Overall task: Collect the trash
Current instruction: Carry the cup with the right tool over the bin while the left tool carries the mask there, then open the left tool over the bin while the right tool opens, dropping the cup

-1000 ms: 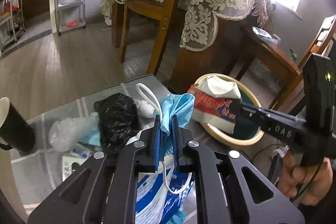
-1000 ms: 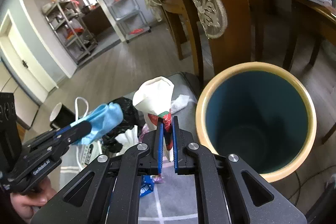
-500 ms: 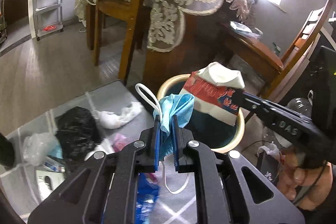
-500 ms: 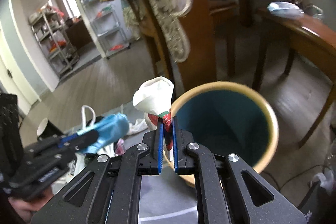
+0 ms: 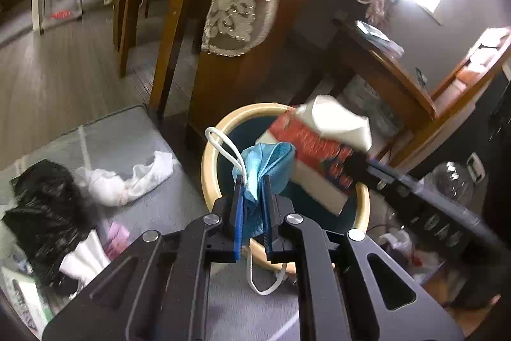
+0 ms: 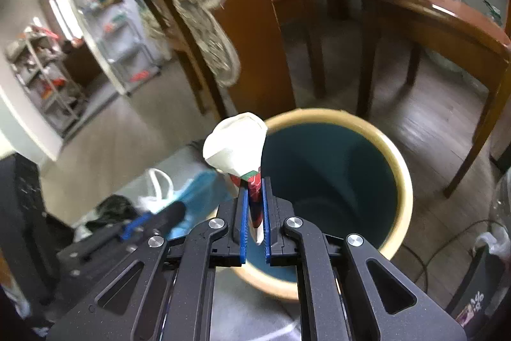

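Grey matting covers the near floor of a dining room, with wooden floor beyond and a lace-edged tablecloth hanging over dark wooden table legs. Much of the background is blurred, and the window at far right is washed out to white.

A round bin with a cream rim and dark teal inside stands at the right edge of the mat. Its bottom is in shadow and hard to read.

The left gripper is clamped on a blue face mask, held over the bin's near-left rim; one white ear loop stands up, the other dangles below the jaws. The right gripper is clamped on a crushed red-and-white paper cup, above the bin's left side. In the left view, the cup hides part of the bin's far rim.

Left on the mat lie a black bag, a white tissue and a pink scrap, partly hidden by the gripper body. A printed box is cut off at the lower left edge.
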